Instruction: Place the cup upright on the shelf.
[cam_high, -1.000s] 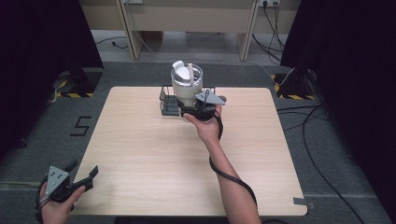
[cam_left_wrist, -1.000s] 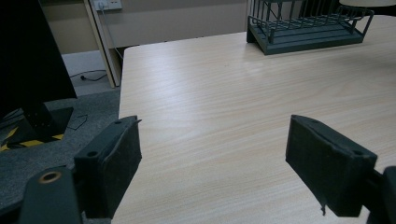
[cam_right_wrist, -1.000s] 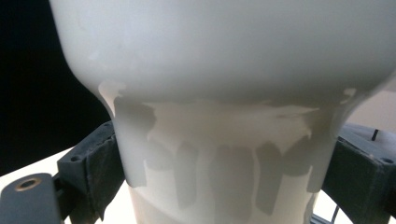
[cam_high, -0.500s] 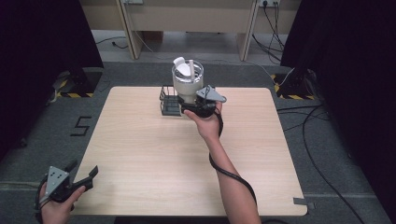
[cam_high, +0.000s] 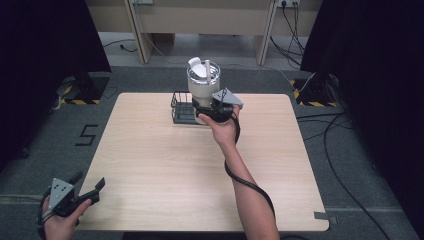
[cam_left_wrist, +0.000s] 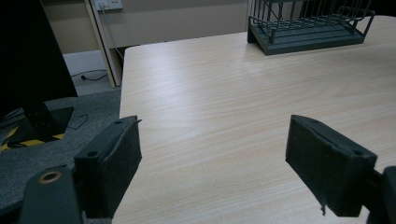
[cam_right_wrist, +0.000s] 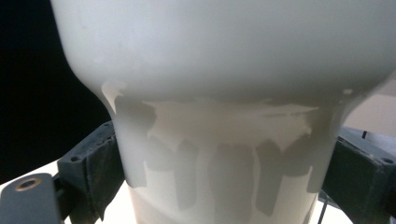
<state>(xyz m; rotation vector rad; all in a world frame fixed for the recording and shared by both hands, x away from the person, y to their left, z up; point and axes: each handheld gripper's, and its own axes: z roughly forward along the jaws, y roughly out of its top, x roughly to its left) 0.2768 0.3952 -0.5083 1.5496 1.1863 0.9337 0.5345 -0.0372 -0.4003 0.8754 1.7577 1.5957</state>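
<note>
The right gripper (cam_high: 206, 113) has its 2 jaws pressed against the narrow lower part of a white cup (cam_high: 203, 84), 1 jaw on each side, as the right gripper view shows close up (cam_right_wrist: 224, 177). In the high view the cup stands upright at the far middle of the worktop (cam_high: 150, 165), at the right end of a dark wire rack (cam_high: 181, 107), with some white pieces sticking out of its open top. Whether the cup's foot rests on the rack, on the worktop or hangs just above them cannot be told from these pictures.

The left gripper (cam_high: 75, 195) is held off the near left corner of the worktop, well apart from the cup, with its jaws spread and nothing between them (cam_left_wrist: 212, 158).

As a judgement, the grasp on the cup is made, so the reaching is done. What is left is to carry the cup to or from the rack and then let go of it.
</note>
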